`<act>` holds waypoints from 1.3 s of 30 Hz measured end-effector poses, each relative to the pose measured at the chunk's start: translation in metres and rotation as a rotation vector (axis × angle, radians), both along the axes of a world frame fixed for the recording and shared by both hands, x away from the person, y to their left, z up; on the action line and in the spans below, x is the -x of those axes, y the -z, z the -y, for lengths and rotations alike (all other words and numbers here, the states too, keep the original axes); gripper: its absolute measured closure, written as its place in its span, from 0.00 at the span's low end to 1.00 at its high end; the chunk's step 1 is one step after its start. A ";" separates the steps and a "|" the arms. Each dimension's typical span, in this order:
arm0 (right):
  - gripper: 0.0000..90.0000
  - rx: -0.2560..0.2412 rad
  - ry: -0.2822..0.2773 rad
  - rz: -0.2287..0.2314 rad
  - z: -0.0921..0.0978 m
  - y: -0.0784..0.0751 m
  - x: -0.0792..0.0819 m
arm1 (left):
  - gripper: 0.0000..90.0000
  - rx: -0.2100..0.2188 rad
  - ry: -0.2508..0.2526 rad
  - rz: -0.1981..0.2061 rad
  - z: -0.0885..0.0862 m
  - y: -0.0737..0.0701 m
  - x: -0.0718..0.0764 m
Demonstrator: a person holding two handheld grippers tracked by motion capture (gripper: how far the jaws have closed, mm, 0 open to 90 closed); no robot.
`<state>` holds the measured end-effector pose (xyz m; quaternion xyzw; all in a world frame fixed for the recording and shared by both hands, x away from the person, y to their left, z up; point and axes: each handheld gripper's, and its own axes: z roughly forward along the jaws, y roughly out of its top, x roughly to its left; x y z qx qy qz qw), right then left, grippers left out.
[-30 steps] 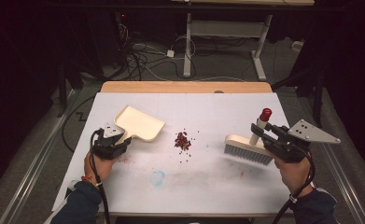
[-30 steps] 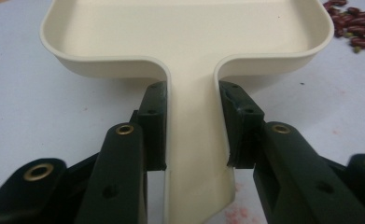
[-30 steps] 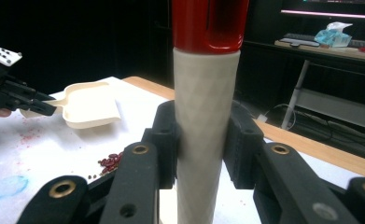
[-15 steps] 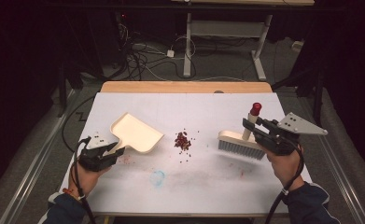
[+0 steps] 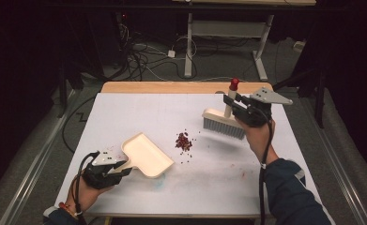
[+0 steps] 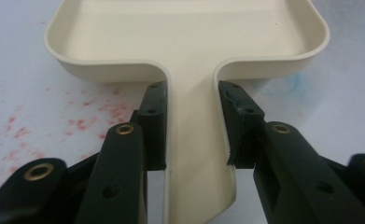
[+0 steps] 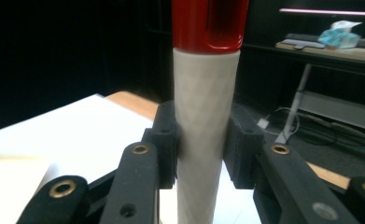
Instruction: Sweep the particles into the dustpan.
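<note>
A cream dustpan (image 5: 146, 154) lies on the white table near the front left, its mouth toward a small pile of dark red crumbs (image 5: 183, 140). My left gripper (image 5: 120, 166) is shut on the dustpan's flat handle (image 6: 194, 154), one jaw on each side. My right gripper (image 5: 230, 105) is shut on the brush's grey handle (image 7: 203, 140), which ends in a red cap (image 7: 208, 23). The brush (image 5: 223, 123) hangs tilted above the table, right of and beyond the crumbs, bristles down.
The white table cover (image 5: 139, 112) has faint red and blue stains near the dustpan. A wooden edge (image 5: 172, 87) runs along the far side. Cables (image 5: 143, 61) and a desk frame (image 5: 228, 33) lie on the floor beyond.
The dustpan and left gripper have slid toward the front of the table and a little right. The right gripper has lifted the brush up and farther from me.
</note>
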<state>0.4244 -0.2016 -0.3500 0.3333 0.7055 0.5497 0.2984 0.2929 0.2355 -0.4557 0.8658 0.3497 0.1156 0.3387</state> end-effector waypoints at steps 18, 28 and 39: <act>0.78 0.031 0.062 0.044 -0.065 0.032 -0.033 | 0.70 -0.043 0.020 -0.021 0.031 0.011 0.008; 0.77 0.049 -0.044 0.032 -0.087 0.046 -0.010 | 0.70 -0.055 0.021 -0.021 0.044 0.013 0.011; 0.77 0.089 -0.118 0.047 -0.097 0.050 0.029 | 0.70 -0.059 0.024 -0.021 0.048 0.014 0.010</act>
